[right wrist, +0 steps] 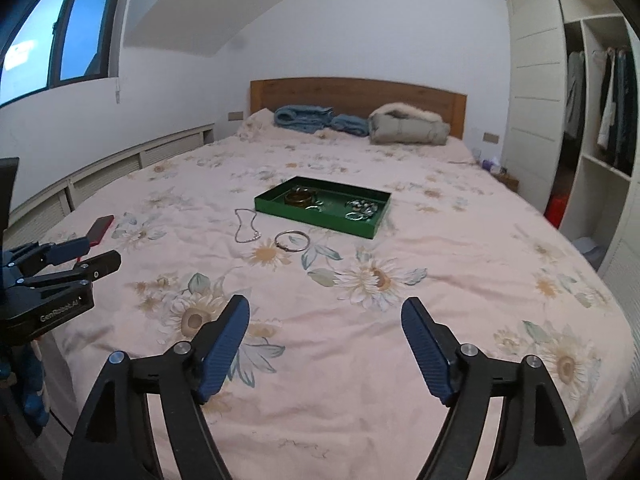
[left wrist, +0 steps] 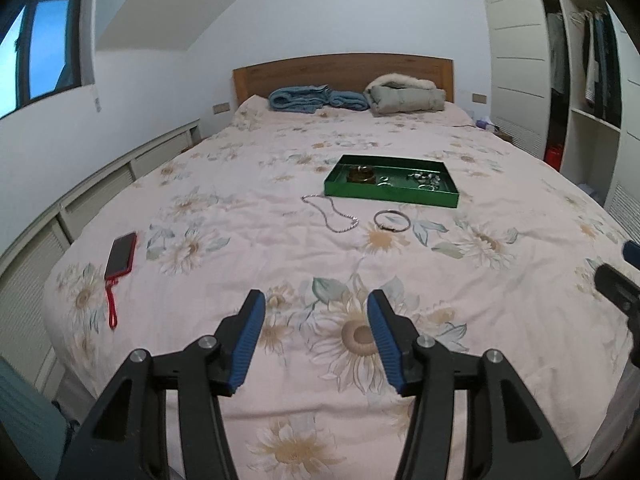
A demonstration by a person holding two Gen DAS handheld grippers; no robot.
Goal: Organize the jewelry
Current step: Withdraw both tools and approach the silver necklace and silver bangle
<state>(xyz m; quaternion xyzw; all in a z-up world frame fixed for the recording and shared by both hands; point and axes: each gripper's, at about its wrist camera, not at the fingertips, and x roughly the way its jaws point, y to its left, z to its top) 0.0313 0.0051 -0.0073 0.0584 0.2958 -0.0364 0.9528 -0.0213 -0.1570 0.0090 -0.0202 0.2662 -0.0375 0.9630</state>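
Jewelry waits loose on the bed: a chain necklace (left wrist: 330, 213) and a bangle (left wrist: 392, 221) just before the green tray (left wrist: 390, 195). My left tongs (left wrist: 316, 340) and right tongs (right wrist: 325, 346) gape empty, well short; I judge the reach comes first.

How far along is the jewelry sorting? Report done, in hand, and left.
Done: several pieces already lie in the green tray. In hand: nothing; the left gripper and right gripper hang open over the bed. Left: the chain necklace and the bangle lie on the bedspread beside the tray.
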